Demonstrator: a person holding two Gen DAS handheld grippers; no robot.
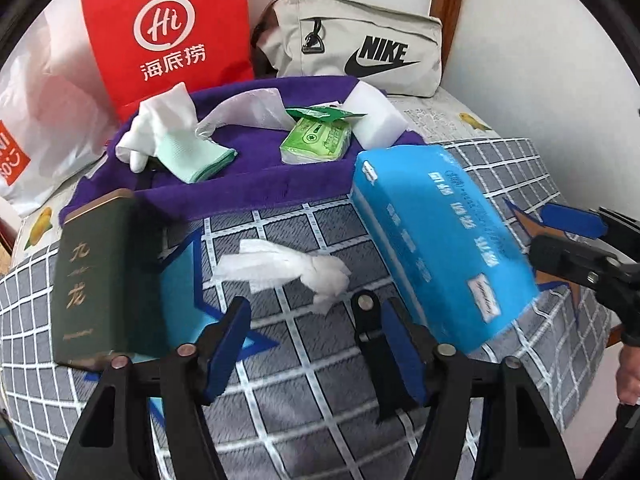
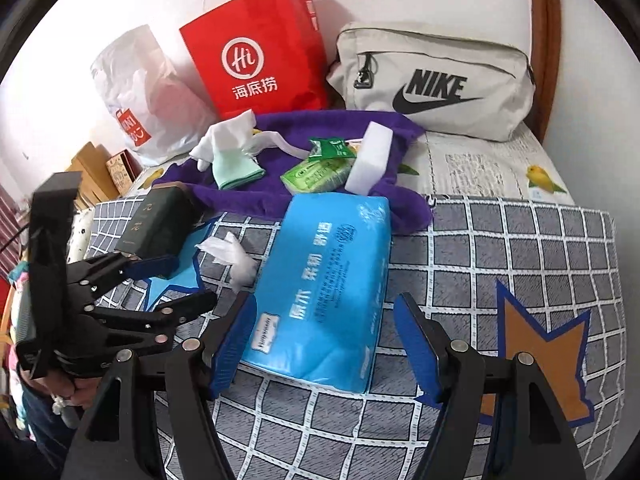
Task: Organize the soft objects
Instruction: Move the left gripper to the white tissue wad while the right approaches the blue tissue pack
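Note:
A blue tissue pack (image 1: pixel 444 248) (image 2: pixel 324 292) lies on the grey checked bedspread. A crumpled white tissue (image 1: pixel 284 272) (image 2: pixel 234 256) lies left of it. Behind them a purple towel (image 1: pixel 248 188) (image 2: pixel 340 128) holds a white glove (image 1: pixel 160 132), a mint cloth (image 1: pixel 200 160), a green wipes pack (image 1: pixel 316 140) (image 2: pixel 316 176) and a white sponge block (image 1: pixel 376 116) (image 2: pixel 368 160). My left gripper (image 1: pixel 312 344) is open and empty, just short of the crumpled tissue. My right gripper (image 2: pixel 324 344) is open, its jaws either side of the blue pack's near end.
A dark green box (image 1: pixel 96 276) (image 2: pixel 160 224) stands at the left. A red paper bag (image 1: pixel 168 32), a white plastic bag (image 2: pixel 136 92) and a grey Nike pouch (image 1: pixel 360 44) lean on the wall behind. The bed edge drops off at the right.

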